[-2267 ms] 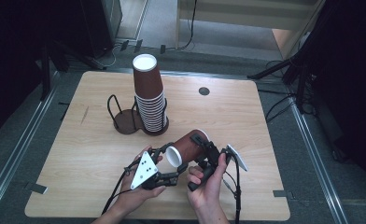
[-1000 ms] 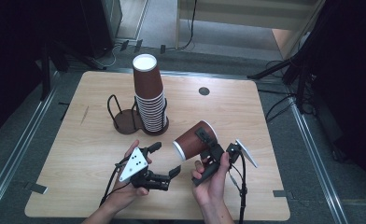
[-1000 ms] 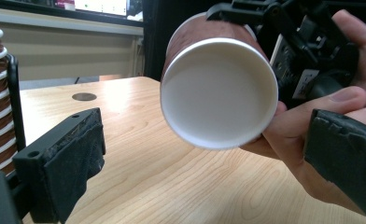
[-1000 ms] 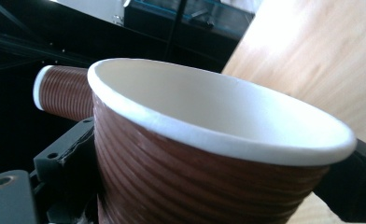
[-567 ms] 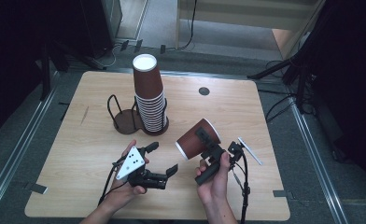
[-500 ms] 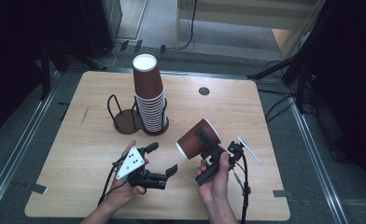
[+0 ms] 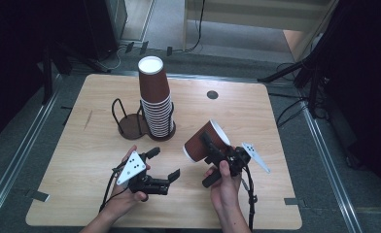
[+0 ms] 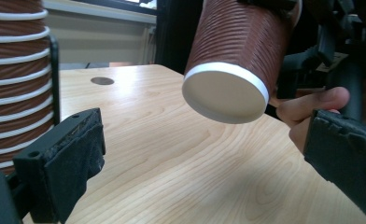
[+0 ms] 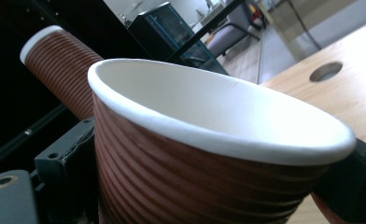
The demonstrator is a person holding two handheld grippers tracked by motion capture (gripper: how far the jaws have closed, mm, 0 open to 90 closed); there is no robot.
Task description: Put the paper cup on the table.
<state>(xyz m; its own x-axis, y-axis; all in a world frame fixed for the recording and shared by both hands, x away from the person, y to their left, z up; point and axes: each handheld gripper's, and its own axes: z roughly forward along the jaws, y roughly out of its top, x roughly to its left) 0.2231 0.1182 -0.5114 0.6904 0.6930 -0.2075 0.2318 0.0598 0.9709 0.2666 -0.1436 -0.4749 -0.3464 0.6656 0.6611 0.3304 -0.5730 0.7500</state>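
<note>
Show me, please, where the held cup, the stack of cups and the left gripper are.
held cup (image 7: 200, 143), high view, on its ribbed side.
stack of cups (image 7: 155, 104), high view, on its ribbed middle.
left gripper (image 7: 163, 165), high view, between its open jaws.

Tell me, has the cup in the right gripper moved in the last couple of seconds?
Yes. The cup has shifted rightward, farther from the cup stack, and the left gripper has let go.

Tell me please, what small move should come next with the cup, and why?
Probably turn the cup fully upright and lower it onto the bare table. The right gripper is shut on it, holding it tilted in the air, while the left gripper is open and empty beside it.
</note>
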